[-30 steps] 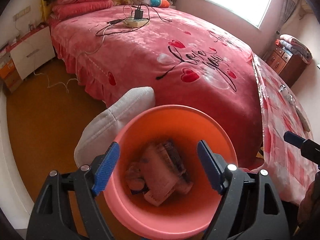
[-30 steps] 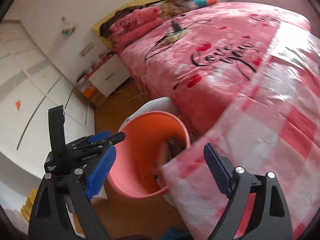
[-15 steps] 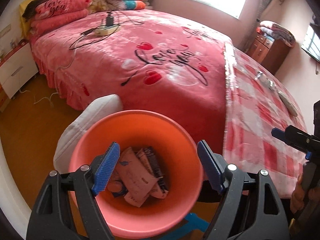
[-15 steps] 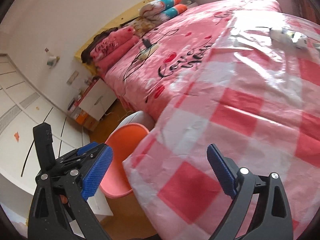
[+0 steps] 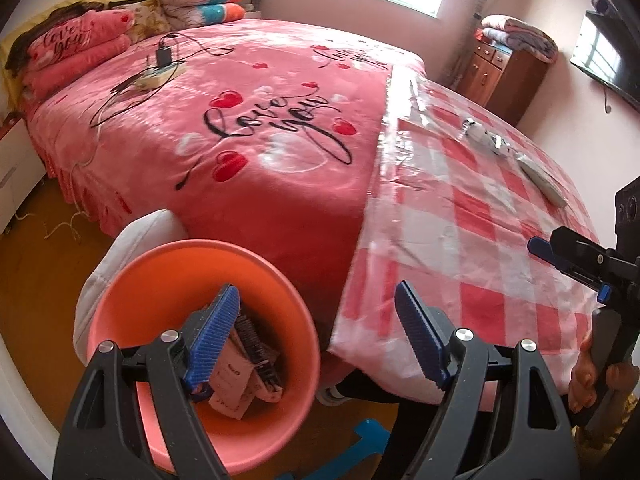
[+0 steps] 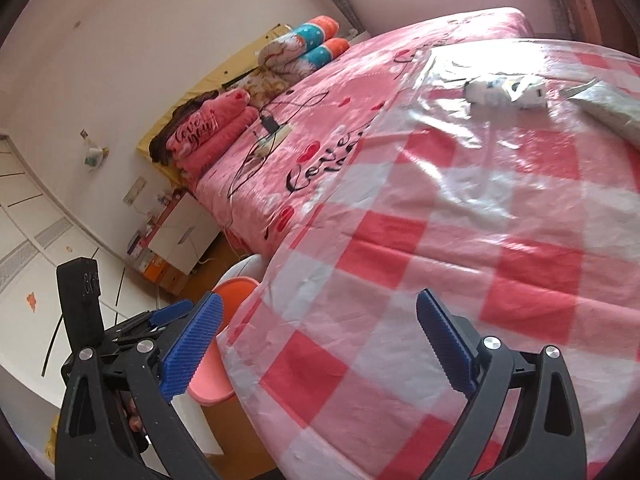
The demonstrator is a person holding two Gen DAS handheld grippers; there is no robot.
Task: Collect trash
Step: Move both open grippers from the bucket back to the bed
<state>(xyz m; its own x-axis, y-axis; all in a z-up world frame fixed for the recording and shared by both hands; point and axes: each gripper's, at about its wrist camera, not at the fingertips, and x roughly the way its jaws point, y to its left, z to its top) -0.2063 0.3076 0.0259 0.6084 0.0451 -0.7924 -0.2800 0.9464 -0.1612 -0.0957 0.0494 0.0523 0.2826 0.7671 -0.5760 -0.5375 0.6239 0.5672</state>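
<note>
An orange bin stands on the floor at the bed's foot, with several wrappers inside. My left gripper is open and empty above the bin's right rim. My right gripper is open and empty over the red-and-white checked plastic sheet. Far across the sheet lie a crumpled white wrapper and a flat silver packet. They also show in the left wrist view, the wrapper and the packet. The bin shows in the right wrist view, partly hidden by the sheet.
A pink "love you" bedspread carries a power strip with cables. A white cushion leans behind the bin. A wooden cabinet stands at the far right. A white nightstand stands by the bed's head.
Both grippers have swung right and up, away from the bin toward the checked sheet. The bin has slid to the lower left of both views. The wrapper and packet have come into view.
</note>
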